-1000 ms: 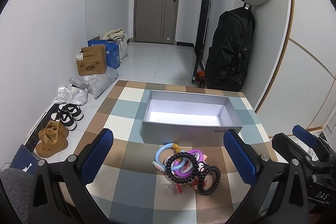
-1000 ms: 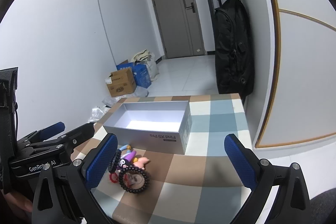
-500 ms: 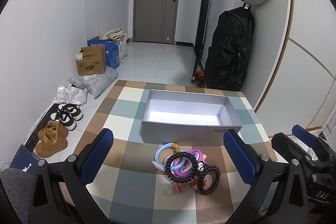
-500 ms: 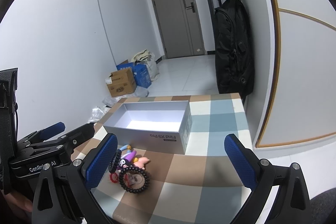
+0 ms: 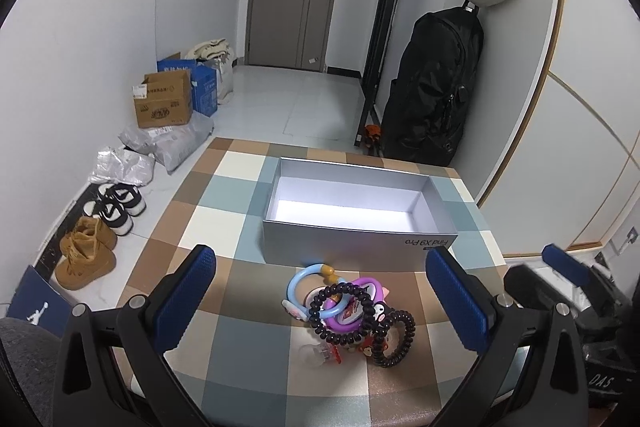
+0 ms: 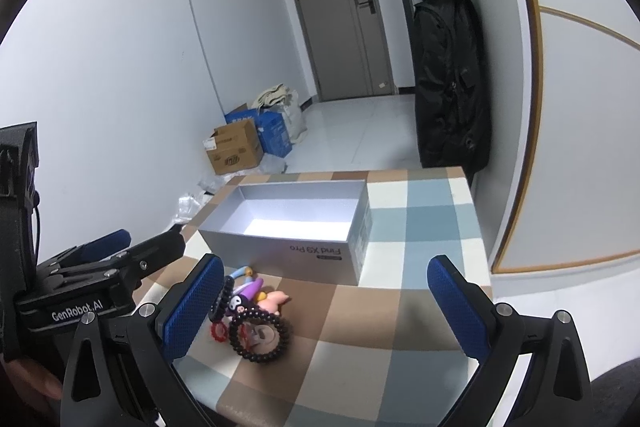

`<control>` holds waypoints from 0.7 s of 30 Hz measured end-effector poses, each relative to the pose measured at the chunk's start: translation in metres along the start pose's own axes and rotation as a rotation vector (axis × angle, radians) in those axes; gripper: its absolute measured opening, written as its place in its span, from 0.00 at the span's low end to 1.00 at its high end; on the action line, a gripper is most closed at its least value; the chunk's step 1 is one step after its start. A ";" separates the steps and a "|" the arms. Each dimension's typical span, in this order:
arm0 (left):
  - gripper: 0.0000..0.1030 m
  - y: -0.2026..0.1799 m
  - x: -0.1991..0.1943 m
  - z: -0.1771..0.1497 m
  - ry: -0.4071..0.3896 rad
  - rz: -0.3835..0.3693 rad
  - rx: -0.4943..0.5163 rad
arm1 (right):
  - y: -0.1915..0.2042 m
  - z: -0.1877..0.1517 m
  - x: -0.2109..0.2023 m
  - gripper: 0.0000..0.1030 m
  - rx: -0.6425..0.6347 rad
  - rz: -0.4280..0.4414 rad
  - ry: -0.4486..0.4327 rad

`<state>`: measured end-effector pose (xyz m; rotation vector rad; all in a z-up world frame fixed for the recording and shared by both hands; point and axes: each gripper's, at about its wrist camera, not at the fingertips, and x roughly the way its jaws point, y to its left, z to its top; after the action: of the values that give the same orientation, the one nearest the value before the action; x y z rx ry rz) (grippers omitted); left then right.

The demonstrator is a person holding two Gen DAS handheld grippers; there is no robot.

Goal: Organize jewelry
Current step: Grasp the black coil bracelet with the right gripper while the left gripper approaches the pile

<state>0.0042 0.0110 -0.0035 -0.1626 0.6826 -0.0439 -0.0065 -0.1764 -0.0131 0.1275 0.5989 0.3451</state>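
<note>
Both grippers hover over the checked tablecloth [image 5: 208,223], the left gripper [image 5: 324,301] and right gripper [image 6: 324,301] each with jaws spread wide, holding nothing. The heap of bracelets [image 5: 352,315] lies just in front of the empty grey box [image 5: 340,239].

My left gripper [image 5: 320,279] has dipped a touch: the box [image 5: 340,243] and the jewelry pile [image 5: 348,311] ahead of it now sit slightly higher in its view. My right gripper [image 6: 324,287] did the same and crept a little nearer the pile. Seen from the left one, it has edged inward and blurs.
</note>
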 end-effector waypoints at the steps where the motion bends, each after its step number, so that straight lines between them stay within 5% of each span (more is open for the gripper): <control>1: 0.99 0.002 0.001 0.001 0.004 -0.003 -0.005 | 0.001 0.000 0.002 1.00 -0.002 0.007 0.010; 21: 0.99 0.063 0.034 0.001 0.164 -0.068 -0.198 | 0.041 -0.039 0.063 0.94 -0.143 0.152 0.325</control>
<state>0.0303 0.0702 -0.0344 -0.3762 0.8453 -0.0556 0.0079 -0.1147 -0.0695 -0.0219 0.8853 0.5604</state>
